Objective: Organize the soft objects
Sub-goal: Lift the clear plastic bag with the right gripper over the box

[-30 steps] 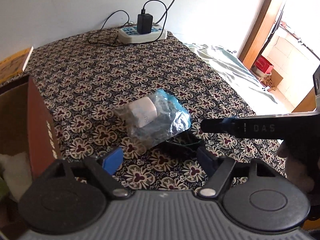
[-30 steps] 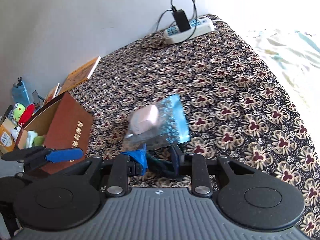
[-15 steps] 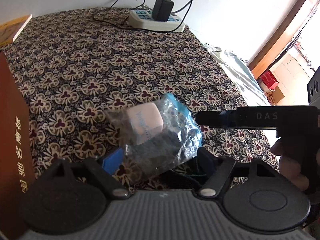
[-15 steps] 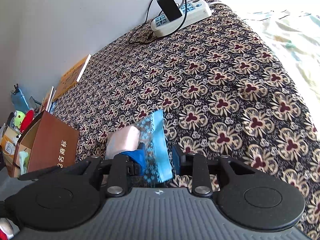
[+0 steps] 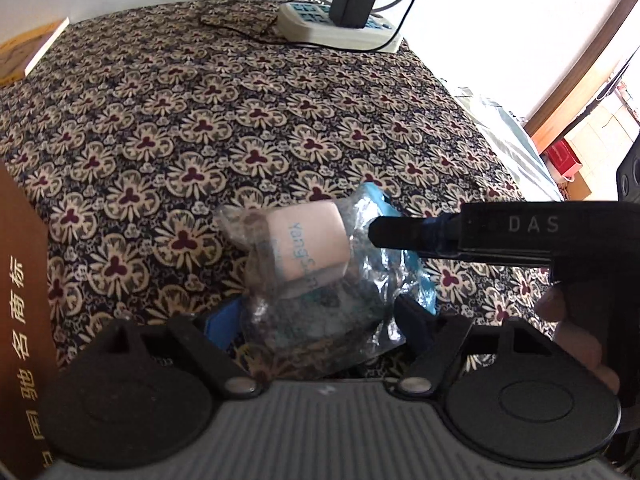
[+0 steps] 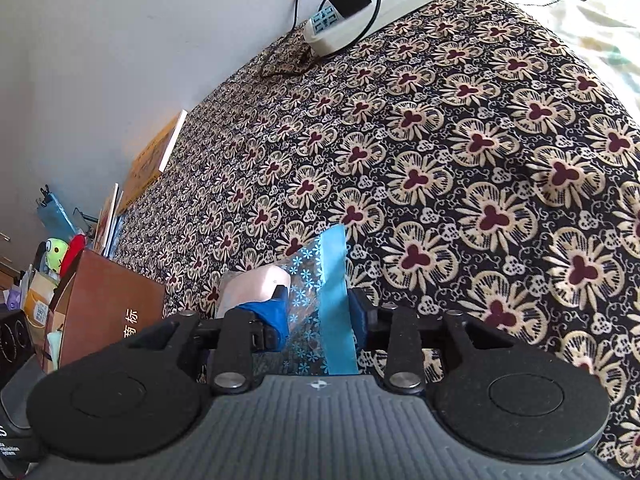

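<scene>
A clear plastic bag (image 5: 320, 280) with a blue strip holds a pale pink soft roll (image 5: 312, 240) with blue lettering. It hangs lifted above the flowered bedspread (image 5: 200, 140). My right gripper (image 6: 320, 316) is shut on the bag (image 6: 316, 300), and its black finger (image 5: 420, 236) reaches in from the right in the left wrist view. My left gripper (image 5: 316, 320) is open, with the bag's lower part between its fingers.
A brown cardboard box (image 5: 20, 300) with Chinese lettering stands at the left; it shows in the right wrist view (image 6: 104, 312) beside toys (image 6: 60, 252). A white power strip (image 5: 340, 28) with a charger lies by the far wall. A yellow book (image 5: 24, 52) lies far left.
The bag was gripped by my right gripper and lifted off the bedspread. Both grippers moved forward and the bag came in between the left fingers.
</scene>
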The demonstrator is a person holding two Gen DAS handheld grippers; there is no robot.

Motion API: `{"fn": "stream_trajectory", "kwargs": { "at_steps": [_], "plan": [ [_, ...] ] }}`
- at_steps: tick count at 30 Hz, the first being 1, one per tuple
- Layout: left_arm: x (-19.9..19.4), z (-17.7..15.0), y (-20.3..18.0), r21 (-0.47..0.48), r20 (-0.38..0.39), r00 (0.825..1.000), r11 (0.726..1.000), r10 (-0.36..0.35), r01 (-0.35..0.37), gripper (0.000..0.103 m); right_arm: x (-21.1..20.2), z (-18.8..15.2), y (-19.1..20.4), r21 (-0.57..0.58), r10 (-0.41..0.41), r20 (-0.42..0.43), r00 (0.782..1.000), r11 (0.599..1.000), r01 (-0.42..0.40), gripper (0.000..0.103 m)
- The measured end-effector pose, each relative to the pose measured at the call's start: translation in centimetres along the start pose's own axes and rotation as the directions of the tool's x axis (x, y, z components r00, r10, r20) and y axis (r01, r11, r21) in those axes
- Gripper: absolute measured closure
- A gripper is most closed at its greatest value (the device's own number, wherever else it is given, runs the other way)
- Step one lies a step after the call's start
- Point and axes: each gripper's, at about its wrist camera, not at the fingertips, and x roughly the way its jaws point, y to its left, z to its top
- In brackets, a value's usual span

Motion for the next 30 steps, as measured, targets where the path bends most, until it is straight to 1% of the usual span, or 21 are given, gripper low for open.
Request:
{"fn": "stream_trajectory", "kwargs": {
  "at_steps": [5,7,11,14,19,22,27,30],
  "plan": [
    [0.1,0.2,0.5,-0.028,0.012,1.000,1.000,-0.005,0.005,0.027,0.2,0.3,0.2,-0.025,0.025,0.004,1.000,0.999,-0.025,0.085],
    [-0.1,0.1,0.6,-0.044,0.017,1.000,0.999,-0.011,0.012,0.028,-0.1,0.3,0.1,-0.020,0.055,0.007,0.998,0.998,-0.055,0.086],
    [-1.0,-0.6,0.9,-0.081,0.028,0.999,0.996,-0.038,0.040,0.029,-1.3,0.1,-0.4,0.006,0.109,0.022,0.994,0.994,-0.109,0.089],
    [-2.0,-1.1,0.7,-0.085,0.042,0.997,0.994,-0.060,0.064,0.029,-2.3,-0.3,-0.5,0.013,0.131,0.032,0.991,0.991,-0.132,0.089],
    [-4.0,-1.7,-0.5,-0.048,0.080,0.994,0.996,-0.072,0.076,0.029,-4.4,-1.0,-0.4,0.023,0.162,0.057,0.985,0.986,-0.163,0.089],
    [-5.7,-1.9,-1.5,-0.015,0.114,0.991,0.997,-0.075,0.077,0.029,-5.8,-1.3,0.3,0.005,0.173,0.079,0.982,0.985,-0.174,0.089],
    [-9.0,-2.1,-2.0,-0.004,0.178,0.978,0.994,-0.107,0.109,0.028,-7.9,-1.7,2.0,-0.042,0.197,0.120,0.973,0.980,-0.193,0.089],
    [-11.1,-2.3,-2.1,0.009,0.227,0.969,0.995,-0.102,0.102,0.028,-8.9,-1.8,3.2,-0.052,0.226,0.144,0.963,0.974,-0.221,0.089]
  ]
}}
